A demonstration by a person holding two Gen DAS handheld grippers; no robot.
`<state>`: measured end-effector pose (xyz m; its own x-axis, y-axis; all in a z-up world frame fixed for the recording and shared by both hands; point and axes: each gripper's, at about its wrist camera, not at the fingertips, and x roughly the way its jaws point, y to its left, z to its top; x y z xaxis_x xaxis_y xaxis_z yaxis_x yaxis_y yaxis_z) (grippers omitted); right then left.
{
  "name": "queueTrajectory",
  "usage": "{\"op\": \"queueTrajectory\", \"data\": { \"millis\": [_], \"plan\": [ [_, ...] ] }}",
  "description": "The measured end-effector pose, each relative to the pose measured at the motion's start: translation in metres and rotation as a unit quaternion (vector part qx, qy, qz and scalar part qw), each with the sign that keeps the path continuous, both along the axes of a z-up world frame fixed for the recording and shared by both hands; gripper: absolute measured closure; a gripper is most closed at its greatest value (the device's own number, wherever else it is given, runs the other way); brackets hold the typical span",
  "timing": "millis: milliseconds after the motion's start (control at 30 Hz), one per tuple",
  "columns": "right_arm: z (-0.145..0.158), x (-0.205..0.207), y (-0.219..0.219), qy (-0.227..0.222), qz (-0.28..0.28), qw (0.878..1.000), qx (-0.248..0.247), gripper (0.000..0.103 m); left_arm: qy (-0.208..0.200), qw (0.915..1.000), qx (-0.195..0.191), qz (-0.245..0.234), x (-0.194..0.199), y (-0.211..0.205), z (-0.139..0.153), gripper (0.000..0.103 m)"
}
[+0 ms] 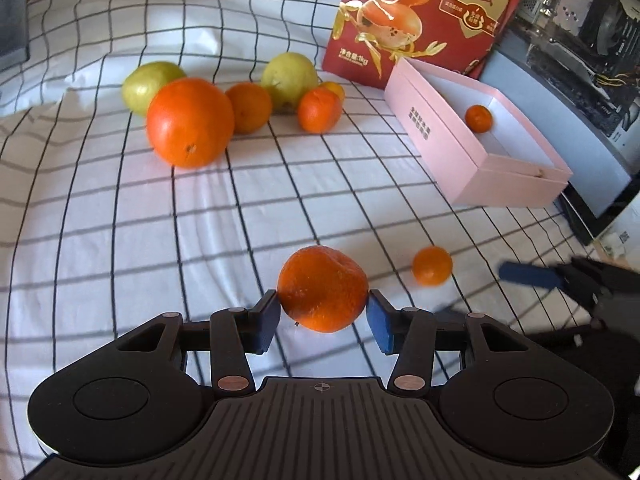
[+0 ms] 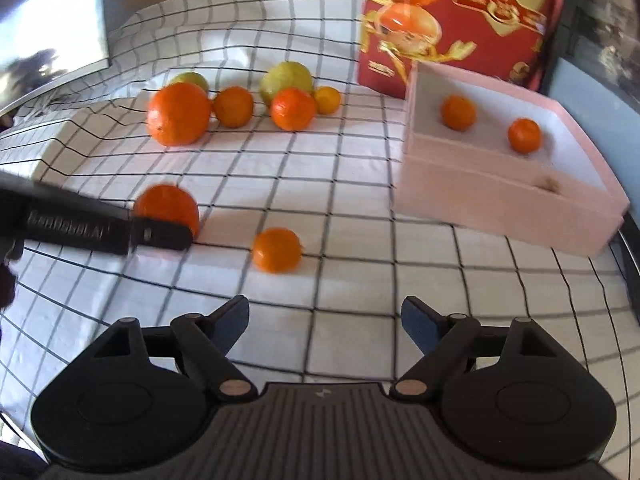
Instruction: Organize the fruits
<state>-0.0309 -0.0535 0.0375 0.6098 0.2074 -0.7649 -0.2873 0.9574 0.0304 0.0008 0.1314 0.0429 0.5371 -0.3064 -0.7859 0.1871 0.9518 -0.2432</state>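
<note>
Landmark = pink box [image 1: 472, 160], open top, sitting on checkered cloth [image 1: 120, 220] w/ red carton [image 1: 424, 12] standing right behind it.

L gripper [image 1: 323, 312]: jaws around a mandarin [image 1: 322, 294], blue pads touching both sides of it, so grasping it. Mandarin is well apart from pink box, on the near-left side of it, close above the cloth.

R gripper [image 2: 325, 326]: jaws spread, nothing btwn them, released. Hangs over bare cloth, near-left of pink box.

Small tangerine [image 2: 277, 250] lies loose on cloth btwn the held mandarin and pink box, touching neither.

Inside pink box: 2 small tangerines, one toward back wall [image 2: 458, 113], one more to the right [image 2: 524, 135], apart from each other. L wrist view shows only one of them.

Fruit cluster far left of pink box, well apart from it: big orange [image 1: 190, 122] in front, a mid orange [image 1: 248, 107] just beside it, another orange [image 1: 320, 110] nearer the box, 2 yellow-green pears behind [image 1: 150, 84] [image 1: 289, 78], a small yellow-orange fruit [image 2: 327, 100] closest to the box, partly hidden in L view.
</note>
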Motion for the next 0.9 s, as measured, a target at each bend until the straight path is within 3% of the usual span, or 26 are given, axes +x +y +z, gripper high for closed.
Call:
{"op": "queueTrajectory", "data": {
  "millis": [533, 900],
  "plan": [
    [0.002, 0.026, 0.038, -0.007, 0.056, 0.998, -0.022, 0.073, 0.014, 0.9998, -0.012, -0.006, -0.029, 0.011, 0.002, 0.050],
    [0.022, 0.009, -0.004, -0.018, 0.002, 1.000, 0.002, 0.074, 0.011, 0.9961, -0.021, -0.085, -0.022, -0.032, 0.006, 0.050]
  ]
}}
